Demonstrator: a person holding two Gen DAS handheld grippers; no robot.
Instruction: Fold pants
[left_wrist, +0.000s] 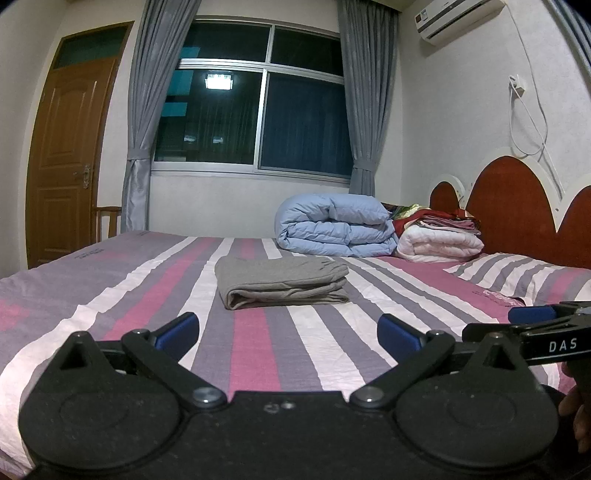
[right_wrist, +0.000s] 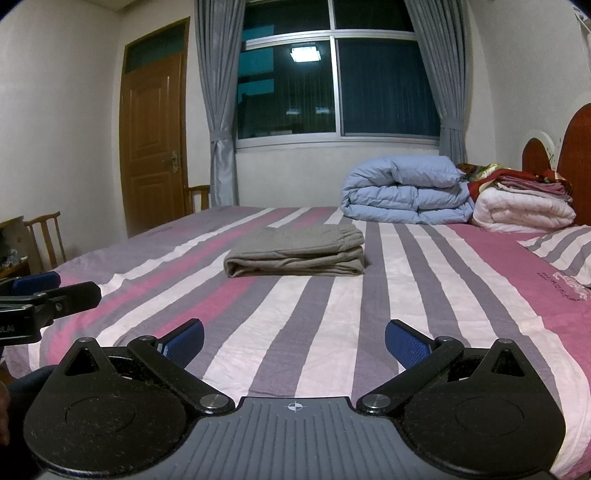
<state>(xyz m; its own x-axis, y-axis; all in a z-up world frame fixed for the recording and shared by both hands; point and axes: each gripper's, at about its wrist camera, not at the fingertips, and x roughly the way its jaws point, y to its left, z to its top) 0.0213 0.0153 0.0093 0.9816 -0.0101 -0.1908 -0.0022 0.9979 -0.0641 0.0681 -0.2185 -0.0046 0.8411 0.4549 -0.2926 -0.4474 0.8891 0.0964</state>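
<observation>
On the striped bedsheet (left_wrist: 258, 343) the grey pants (left_wrist: 282, 282) lie folded in a soft, thick rectangle; left gripper (left_wrist: 288, 332) and right gripper (right_wrist: 293, 339) gape wide, empty.

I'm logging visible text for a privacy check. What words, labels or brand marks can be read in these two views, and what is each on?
"DAS": white letters on the black arm of the right claw, seen from the left wrist view.
Letters ending in "AI", cut off at the frame edge: on the left claw, in the right wrist view.
Dark print on the striped bedsheet near the far edge: too small to read.
Print on the pillow: blurred.
Logo on the air conditioner: unreadable.
</observation>
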